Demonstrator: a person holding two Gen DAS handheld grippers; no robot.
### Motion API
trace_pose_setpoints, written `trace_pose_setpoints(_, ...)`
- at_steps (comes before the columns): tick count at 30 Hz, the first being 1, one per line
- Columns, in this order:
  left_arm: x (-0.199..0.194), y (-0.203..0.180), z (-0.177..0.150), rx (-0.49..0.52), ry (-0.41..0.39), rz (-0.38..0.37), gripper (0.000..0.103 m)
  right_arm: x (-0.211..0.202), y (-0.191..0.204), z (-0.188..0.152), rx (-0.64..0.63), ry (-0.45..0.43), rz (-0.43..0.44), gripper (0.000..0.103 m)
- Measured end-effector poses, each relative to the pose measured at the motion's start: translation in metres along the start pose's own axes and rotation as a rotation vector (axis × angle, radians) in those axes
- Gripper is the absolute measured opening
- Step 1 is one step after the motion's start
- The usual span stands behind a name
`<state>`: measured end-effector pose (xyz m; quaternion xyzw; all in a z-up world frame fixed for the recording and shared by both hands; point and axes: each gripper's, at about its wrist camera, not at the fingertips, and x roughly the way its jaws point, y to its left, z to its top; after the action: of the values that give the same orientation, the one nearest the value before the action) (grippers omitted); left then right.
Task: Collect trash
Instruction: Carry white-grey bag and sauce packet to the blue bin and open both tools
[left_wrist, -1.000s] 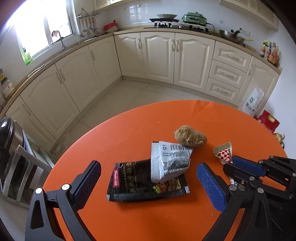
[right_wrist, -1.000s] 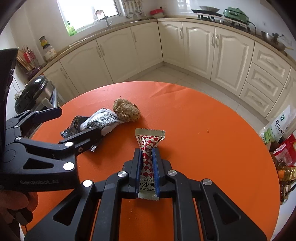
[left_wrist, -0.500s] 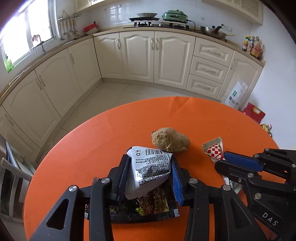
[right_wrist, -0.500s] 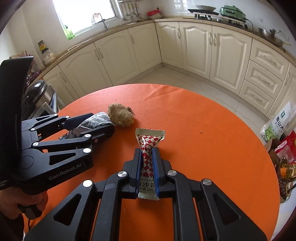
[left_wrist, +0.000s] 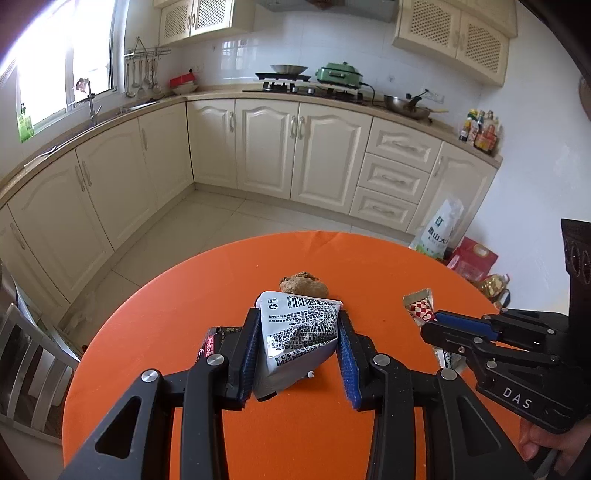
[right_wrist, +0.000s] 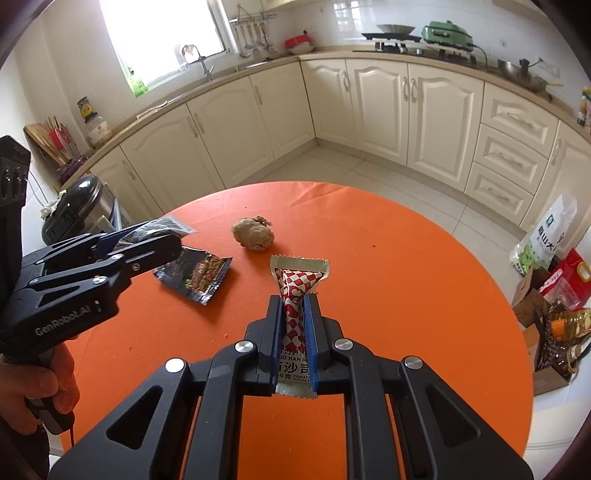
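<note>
My left gripper (left_wrist: 298, 314) is shut on a crumpled silver wrapper (left_wrist: 299, 339) with a barcode, lifted off the round orange table (left_wrist: 166, 332). In the right wrist view this gripper (right_wrist: 147, 240) hangs at the left, the wrapper (right_wrist: 164, 224) poking out of it. A flat black snack wrapper (right_wrist: 197, 273) lies on the table below it. My right gripper (right_wrist: 293, 301) is shut on a red-and-white checked sauce sachet (right_wrist: 297, 280), held above the table. A brown crumpled lump (right_wrist: 253, 234) rests near the table's middle, beyond both grippers.
A person's hand (right_wrist: 37, 380) grips the left tool's handle. A chair (left_wrist: 22, 362) stands off the table's left edge, with a dark cooker (right_wrist: 74, 210) on a stand beyond it. Bags, boxes and bottles (right_wrist: 550, 280) crowd the floor at the right. Cream cabinets line the far walls.
My left gripper went from wide open to shut on the silver wrapper and lifted it off the black wrapper. My right gripper rose slightly with the sachet.
</note>
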<state>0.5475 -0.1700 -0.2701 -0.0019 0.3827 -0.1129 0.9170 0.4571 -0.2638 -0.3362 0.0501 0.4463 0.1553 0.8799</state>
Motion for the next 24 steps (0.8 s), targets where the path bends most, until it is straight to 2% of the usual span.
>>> trace_pose_setpoints(3, -0.030, -0.010, -0.012, 0.002, -0.029, -0.020, 0.035, -0.027, 0.004, -0.006, 0.000, -0.026, -0.011, 0.011)
trace_pose_setpoints(13, -0.152, -0.054, -0.087, 0.047, -0.123, -0.090, 0.035, -0.135, 0.022, -0.037, -0.009, -0.157, -0.073, 0.011)
trace_pose_setpoints(18, -0.203, -0.089, -0.121, 0.095, -0.171, -0.135, 0.035, -0.188, 0.018, -0.061, 0.005, -0.220, -0.109, 0.011)
trace_pose_setpoints(24, -0.240, -0.137, -0.151, 0.171, -0.211, -0.210, 0.035, -0.253, -0.006, -0.095, 0.056, -0.290, -0.181, 0.011)
